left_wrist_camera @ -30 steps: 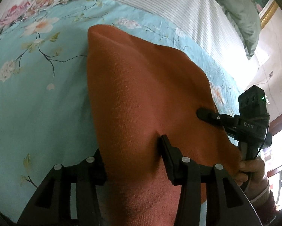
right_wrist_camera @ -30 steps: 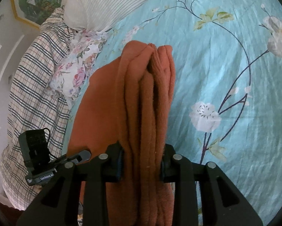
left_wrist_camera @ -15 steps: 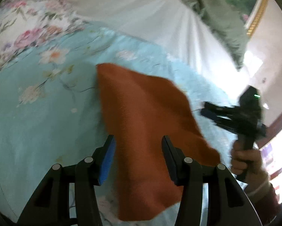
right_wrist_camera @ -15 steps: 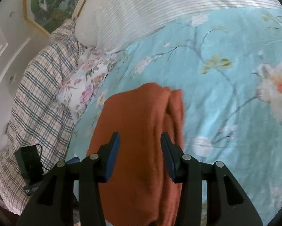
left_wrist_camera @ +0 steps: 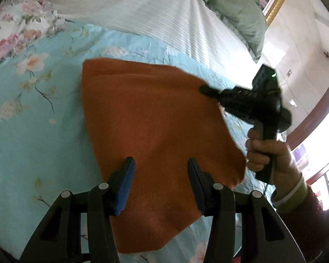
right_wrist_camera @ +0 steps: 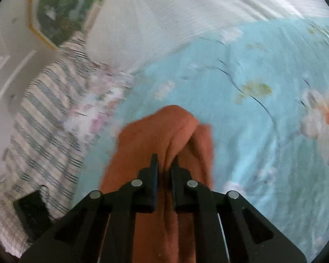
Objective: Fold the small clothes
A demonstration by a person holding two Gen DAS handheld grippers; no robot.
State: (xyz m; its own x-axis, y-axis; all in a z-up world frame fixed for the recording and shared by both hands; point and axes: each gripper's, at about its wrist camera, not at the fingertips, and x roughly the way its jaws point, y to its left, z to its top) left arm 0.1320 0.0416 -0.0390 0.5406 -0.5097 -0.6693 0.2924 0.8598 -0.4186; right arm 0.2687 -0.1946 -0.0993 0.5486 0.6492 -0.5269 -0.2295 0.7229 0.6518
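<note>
An orange cloth (left_wrist_camera: 155,131) lies folded on the blue floral bedsheet (left_wrist_camera: 32,131). My left gripper (left_wrist_camera: 161,171) hovers open just above its near edge, touching nothing. My right gripper (right_wrist_camera: 164,166) is shut on a fold of the orange cloth (right_wrist_camera: 164,131) at its right side; in the left wrist view it (left_wrist_camera: 210,91) reaches in from the right, held by a hand.
A white striped pillow (left_wrist_camera: 153,11) and a green pillow (left_wrist_camera: 236,6) lie at the head of the bed. A plaid blanket (right_wrist_camera: 43,120) lies on the left in the right wrist view. A framed picture (right_wrist_camera: 61,6) hangs on the wall.
Both grippers let go of the cloth, which dropped flat on the bed. The right gripper has since shut again on a fold; the left stays open.
</note>
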